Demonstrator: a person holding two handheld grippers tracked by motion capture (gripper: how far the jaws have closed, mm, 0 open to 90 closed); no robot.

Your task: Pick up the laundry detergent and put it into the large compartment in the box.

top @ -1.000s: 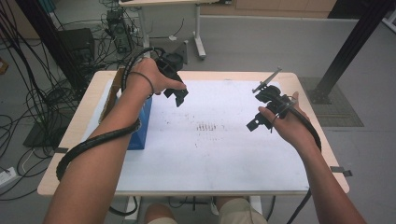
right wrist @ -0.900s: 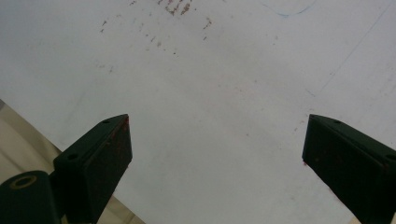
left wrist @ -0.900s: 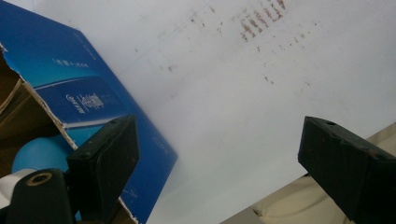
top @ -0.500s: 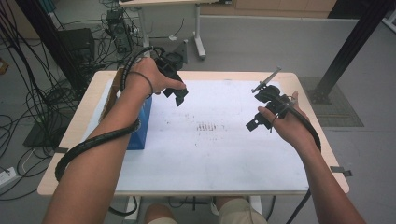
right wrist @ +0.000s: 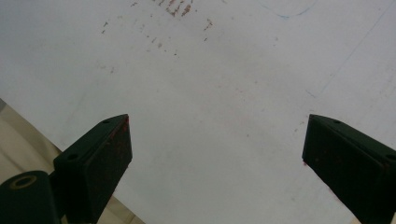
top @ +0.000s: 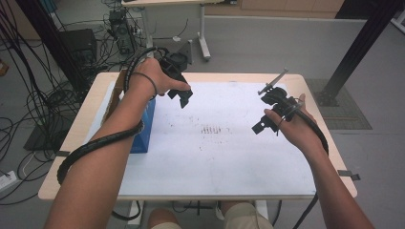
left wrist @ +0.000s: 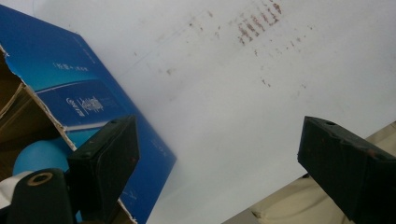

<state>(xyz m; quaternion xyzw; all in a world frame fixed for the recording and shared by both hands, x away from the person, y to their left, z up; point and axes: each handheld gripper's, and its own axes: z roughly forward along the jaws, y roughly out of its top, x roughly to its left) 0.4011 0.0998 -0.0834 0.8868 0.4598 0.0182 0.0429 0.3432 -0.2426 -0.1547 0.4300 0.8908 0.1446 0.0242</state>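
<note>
Both claws held above white-topped wooden table (top: 215,157), nothing pinched.
Left claw (top: 183,97): jaws spread wide, just right of torn blue cardboard box (top: 143,129), likely readying reach into box's open top.
Right claw (top: 267,119): spread, well right of box, idle.

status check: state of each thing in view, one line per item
left tool: open, jaws wide apart, holding nothing, held above the table near the box.
right tool: open, jaws wide apart, holding nothing, above the bare sheet.
blue box: on the table's left side, torn open, a blue rounded thing inside.
white sheet: flat on the table, marked with reddish-brown specks near its middle.
</note>
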